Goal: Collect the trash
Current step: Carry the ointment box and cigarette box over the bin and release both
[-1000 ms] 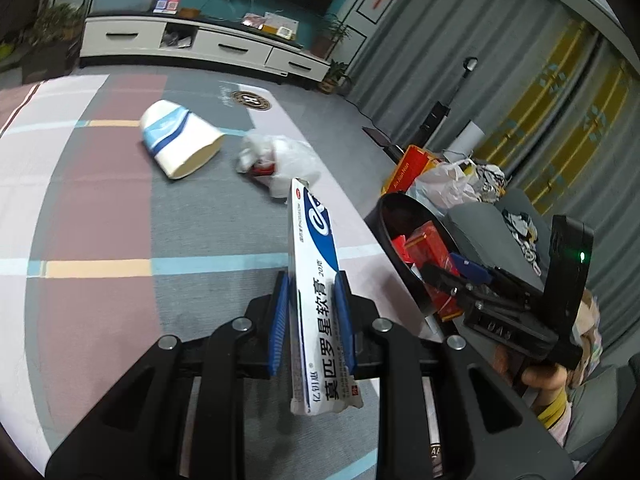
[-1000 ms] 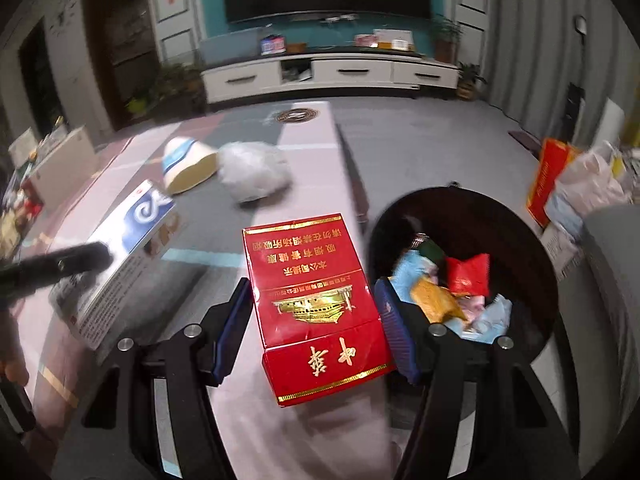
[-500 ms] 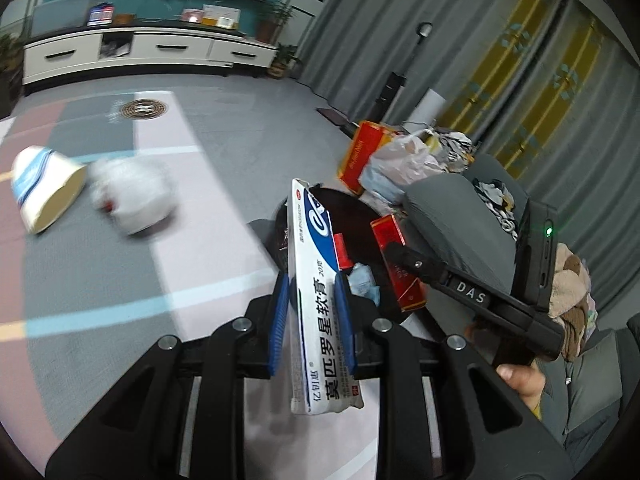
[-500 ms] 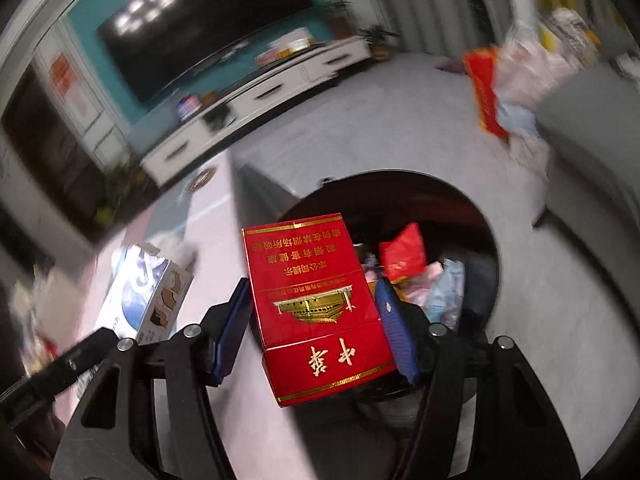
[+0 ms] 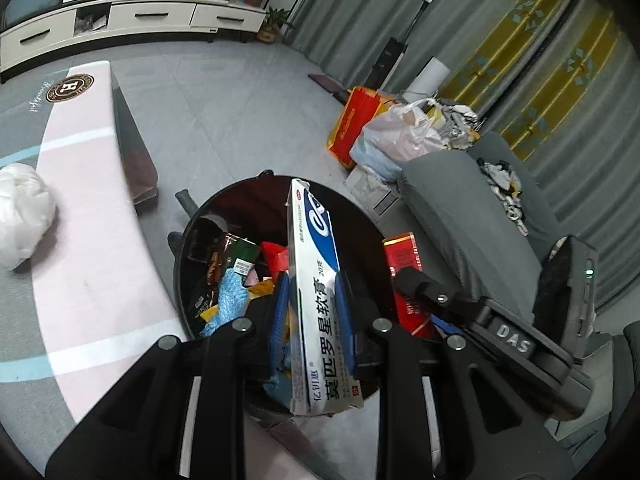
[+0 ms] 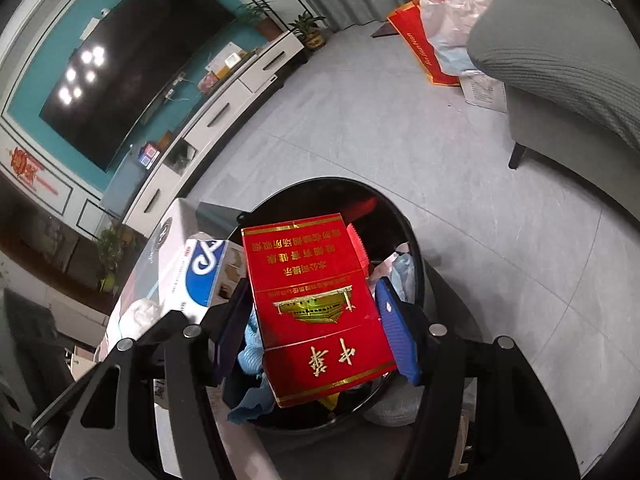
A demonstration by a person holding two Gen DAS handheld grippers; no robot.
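My left gripper (image 5: 312, 312) is shut on a white and blue ointment box (image 5: 316, 292) and holds it upright over the black trash bin (image 5: 188, 240). My right gripper (image 6: 316, 320) is shut on a red cigarette carton (image 6: 312, 304) and holds it over the same bin (image 6: 416, 248). The bin holds several wrappers and a blue cloth. The carton also shows in the left wrist view (image 5: 404, 256), and the ointment box in the right wrist view (image 6: 200, 276).
A crumpled white bag (image 5: 22, 216) lies on the pink and grey table (image 5: 92, 264) left of the bin. A grey armchair (image 6: 560, 68) stands to the right, with plastic bags (image 5: 400, 136) and a red bag (image 5: 352, 120) beside it. A TV cabinet (image 5: 120, 20) lines the far wall.
Both grippers have swung from over the table to over the bin, each still holding its box. The paper cup has left the view.
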